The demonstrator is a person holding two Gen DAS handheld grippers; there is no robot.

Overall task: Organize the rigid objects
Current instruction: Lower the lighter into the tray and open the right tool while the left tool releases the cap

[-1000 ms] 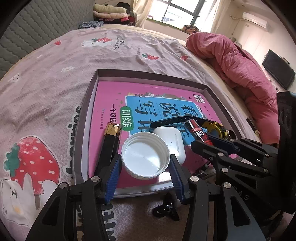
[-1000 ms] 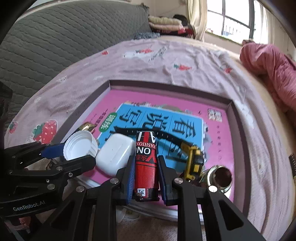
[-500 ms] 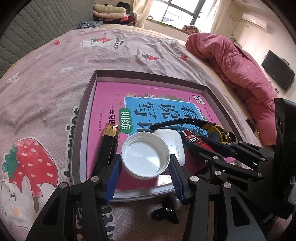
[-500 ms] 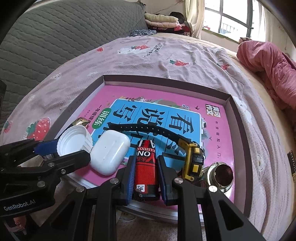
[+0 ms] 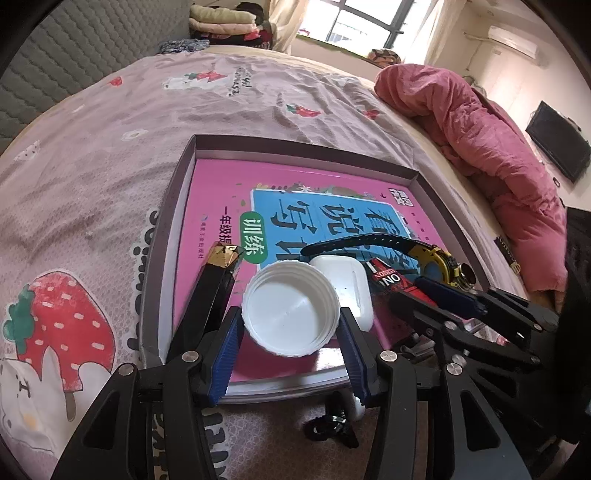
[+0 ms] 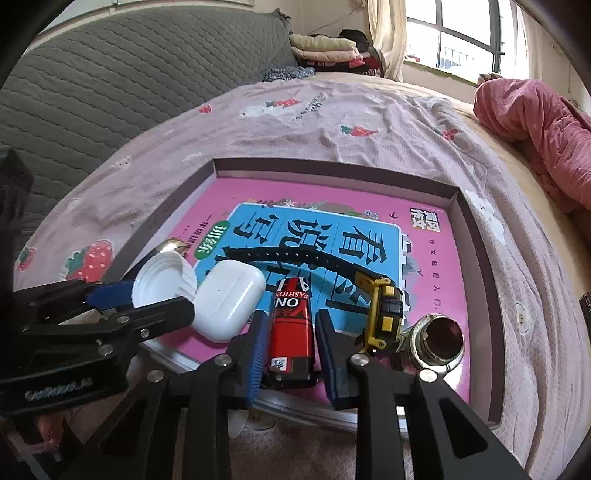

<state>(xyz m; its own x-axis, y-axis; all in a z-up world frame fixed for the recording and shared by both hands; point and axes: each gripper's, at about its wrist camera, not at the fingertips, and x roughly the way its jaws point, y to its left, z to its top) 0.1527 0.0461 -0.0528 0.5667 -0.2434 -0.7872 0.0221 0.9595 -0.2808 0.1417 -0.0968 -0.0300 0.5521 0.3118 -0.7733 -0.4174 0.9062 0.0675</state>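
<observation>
Now you are setting things into the tray on the bed: your right hand-held gripper is opening off the red lighter by its near edge, while your left hand-held gripper is clasping the white cap, needing release next.

A pink bedsheet printed with strawberries and bears covers the bed. A rumpled pink quilt lies along its far right side. A grey quilted headboard rises at the far left, with a pile of folded clothes beside it near the window. On the right wall hang a dark television and, higher up, a white air conditioner.
</observation>
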